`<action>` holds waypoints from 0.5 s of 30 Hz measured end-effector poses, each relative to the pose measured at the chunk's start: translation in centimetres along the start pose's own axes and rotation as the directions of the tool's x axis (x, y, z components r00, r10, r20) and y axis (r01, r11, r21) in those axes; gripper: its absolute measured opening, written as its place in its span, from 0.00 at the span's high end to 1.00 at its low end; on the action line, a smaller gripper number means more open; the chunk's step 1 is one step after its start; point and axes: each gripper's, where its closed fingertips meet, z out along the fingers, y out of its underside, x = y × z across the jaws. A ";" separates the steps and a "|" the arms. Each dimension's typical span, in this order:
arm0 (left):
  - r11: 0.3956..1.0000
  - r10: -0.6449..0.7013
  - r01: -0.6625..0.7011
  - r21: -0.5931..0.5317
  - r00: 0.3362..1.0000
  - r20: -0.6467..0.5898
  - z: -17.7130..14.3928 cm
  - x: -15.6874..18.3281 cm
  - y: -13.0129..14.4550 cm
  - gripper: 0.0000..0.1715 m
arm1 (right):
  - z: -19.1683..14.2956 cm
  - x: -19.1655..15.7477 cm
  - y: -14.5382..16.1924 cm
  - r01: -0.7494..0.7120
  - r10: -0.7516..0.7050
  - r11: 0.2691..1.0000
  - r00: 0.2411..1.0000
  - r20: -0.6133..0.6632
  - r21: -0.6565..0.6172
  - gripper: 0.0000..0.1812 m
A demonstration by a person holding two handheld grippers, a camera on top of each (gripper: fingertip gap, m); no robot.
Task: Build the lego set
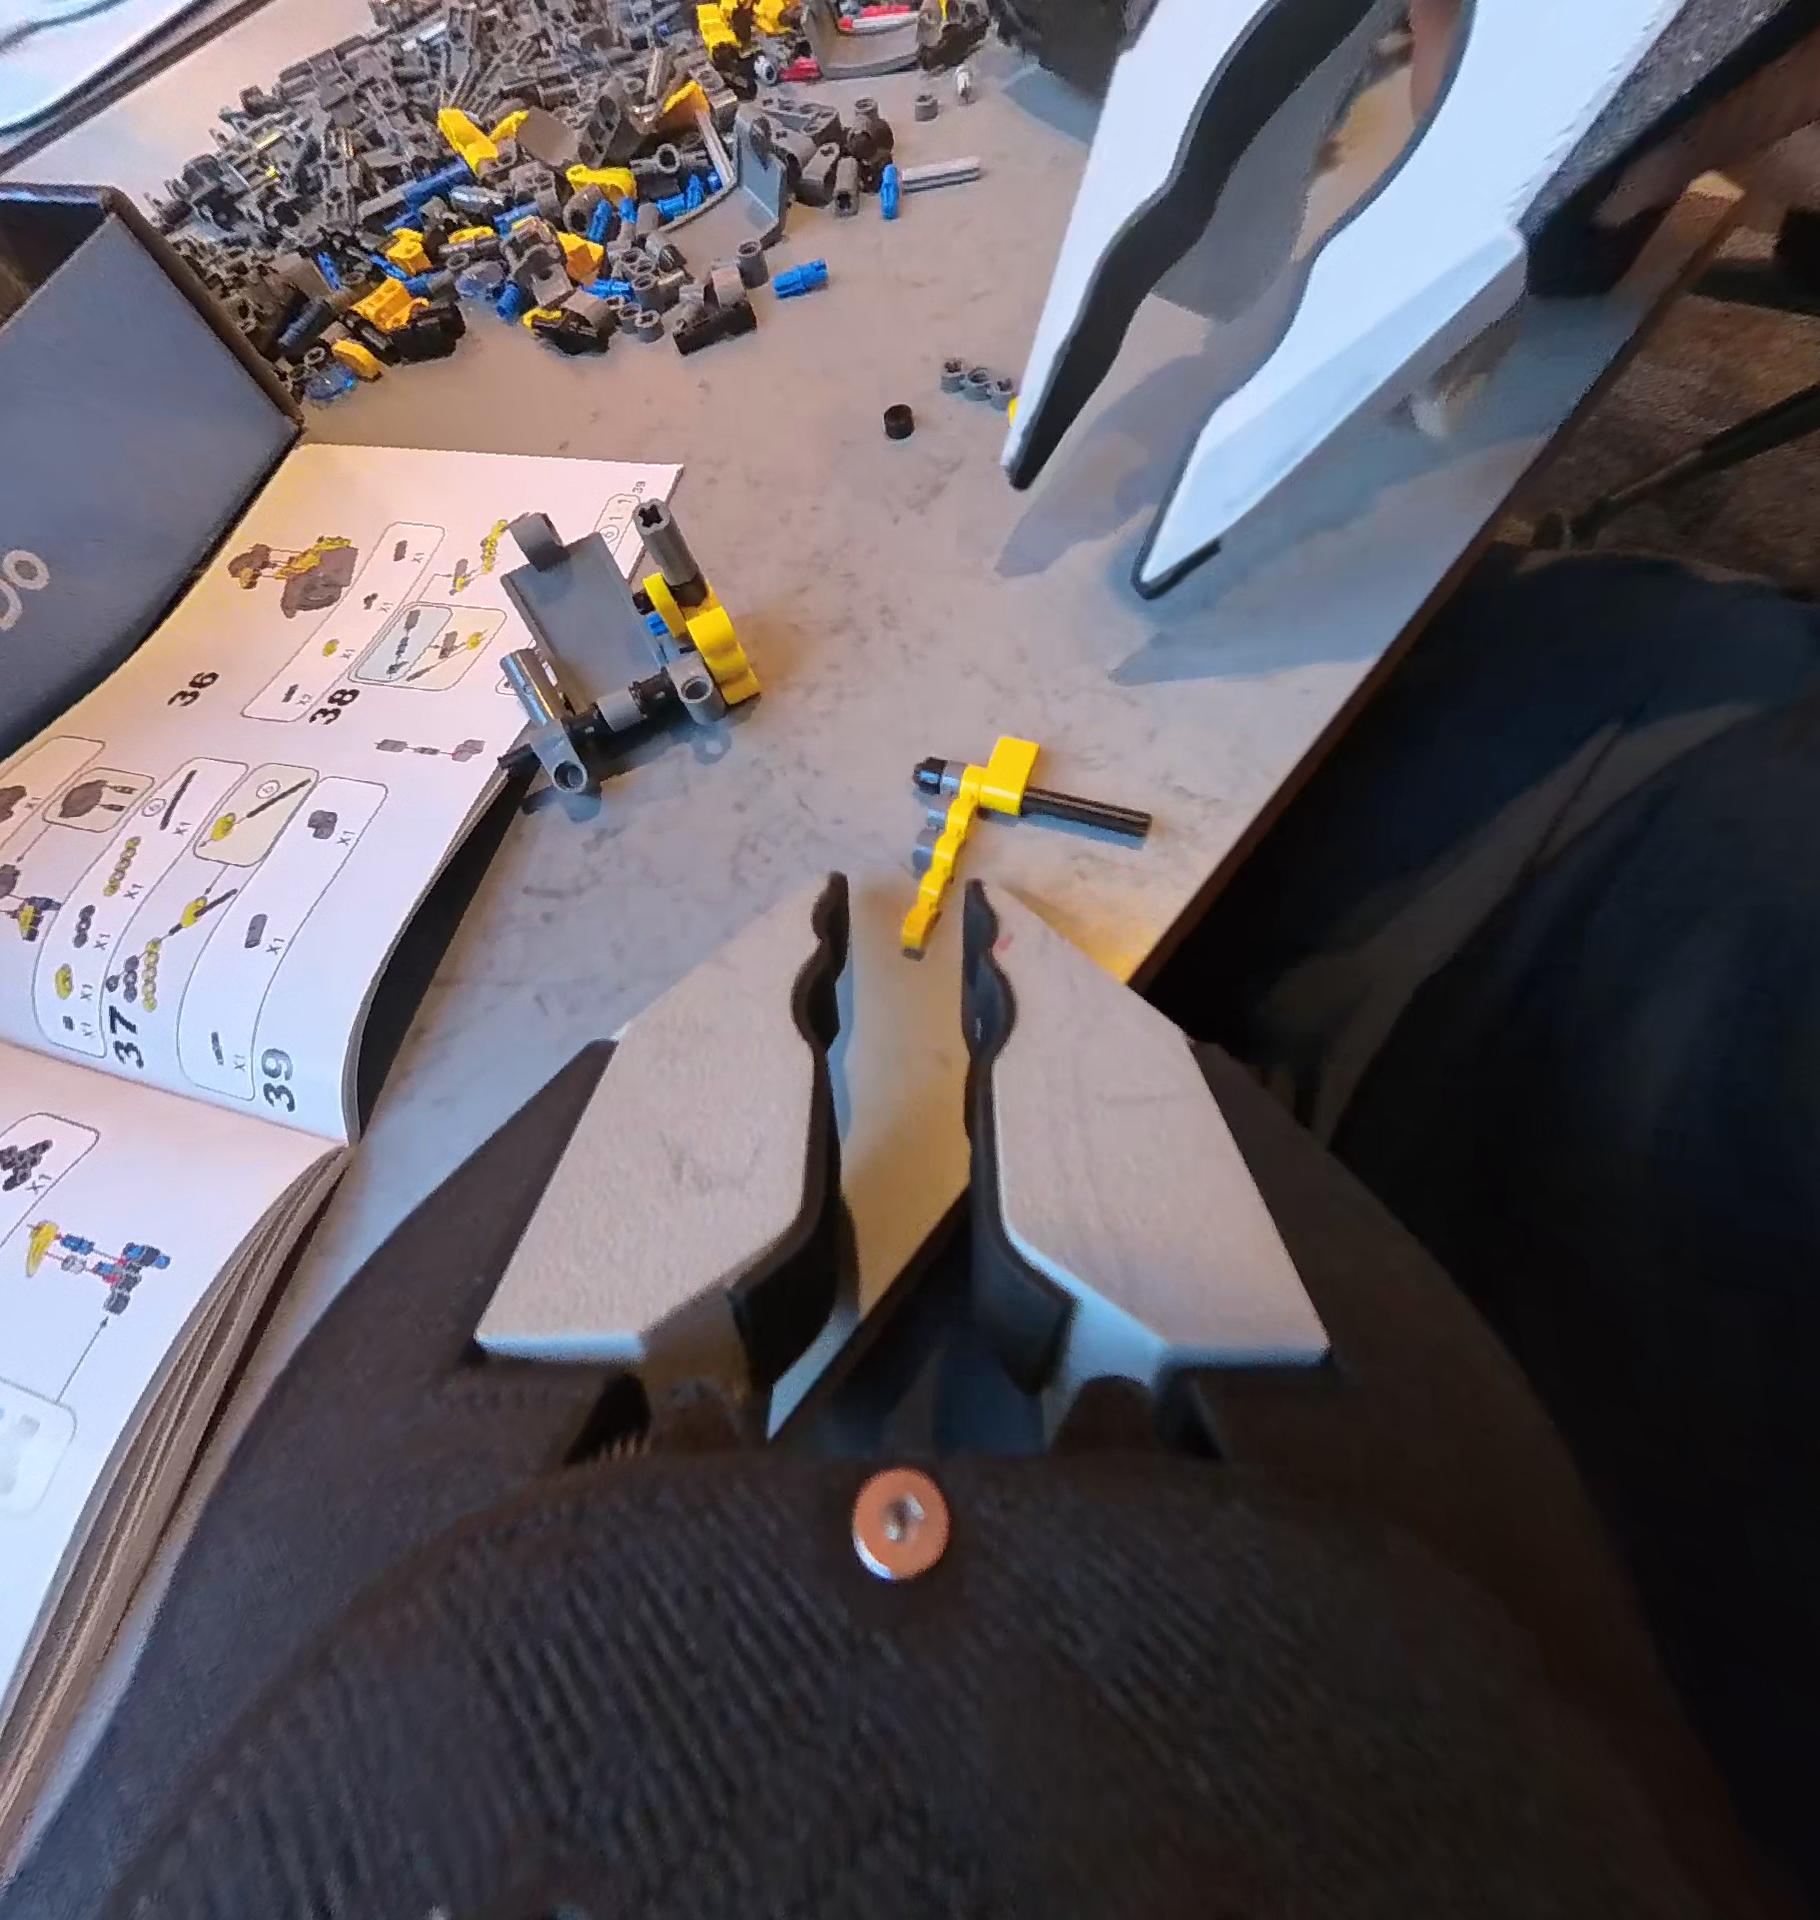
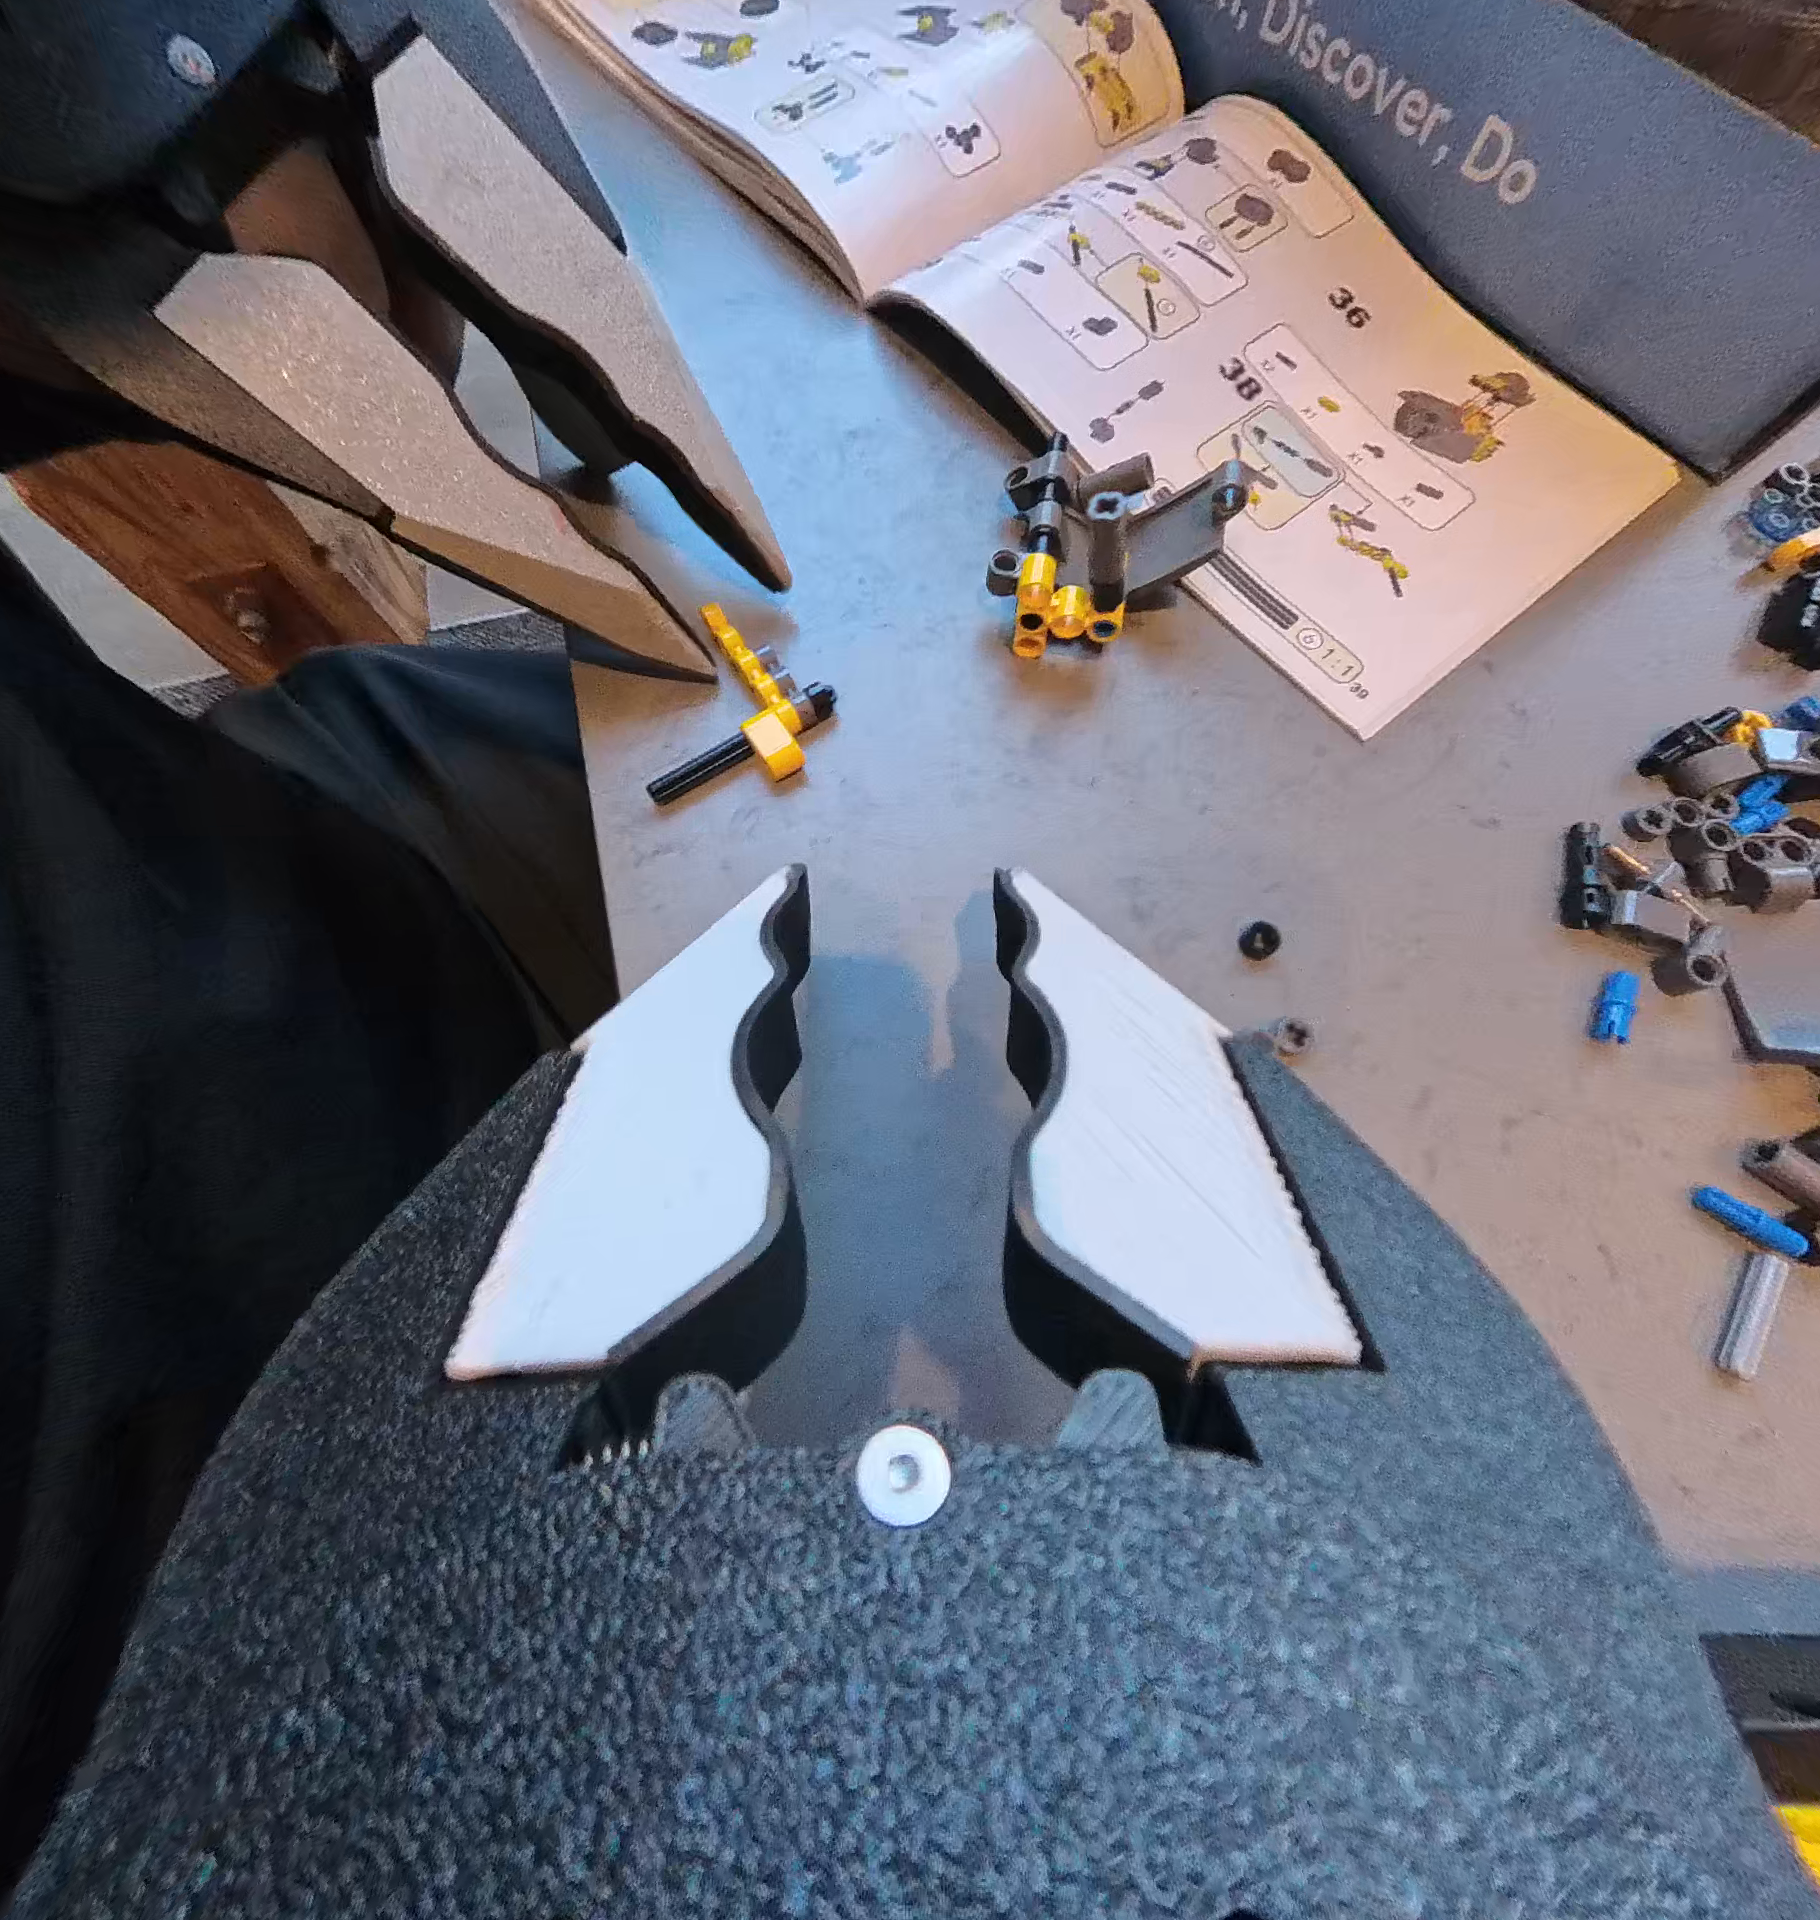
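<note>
A small yellow part with a black axle (image 1: 973,810) lies on the grey table near its edge; it also shows in the right wrist view (image 2: 766,707). My left gripper (image 1: 901,899) is open and empty, its tips just short of the yellow part's near end. It shows in the right wrist view too (image 2: 750,634). My right gripper (image 2: 901,883) is open and empty above bare table, a little way from the part; in the left wrist view (image 1: 1088,530) it hangs beyond the part. A grey and yellow sub-assembly (image 1: 625,649) (image 2: 1103,545) rests at the edge of an open instruction booklet (image 1: 189,831) (image 2: 1259,343).
A heap of loose grey, black, blue and yellow parts (image 1: 532,208) (image 2: 1768,831) lies at the far side. A dark box (image 1: 85,447) (image 2: 1571,208) stands beside the booklet. A small black bush (image 1: 898,421) (image 2: 1259,938) lies alone. The table edge (image 1: 1332,748) runs along a person's dark clothing. About 8 centimeters separates my left fingertips from my right. From the right gripper's tips to the small black bush (image 1: 898,421) is close to 6 centimeters.
</note>
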 end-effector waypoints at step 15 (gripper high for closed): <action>0.999 -0.029 0.026 -0.043 0.997 -0.073 1.7 1.5 -1.2 0.95 | -0.1 0.4 -2.2 0.010 -0.013 0.992 1.000 0.018 0.129 0.72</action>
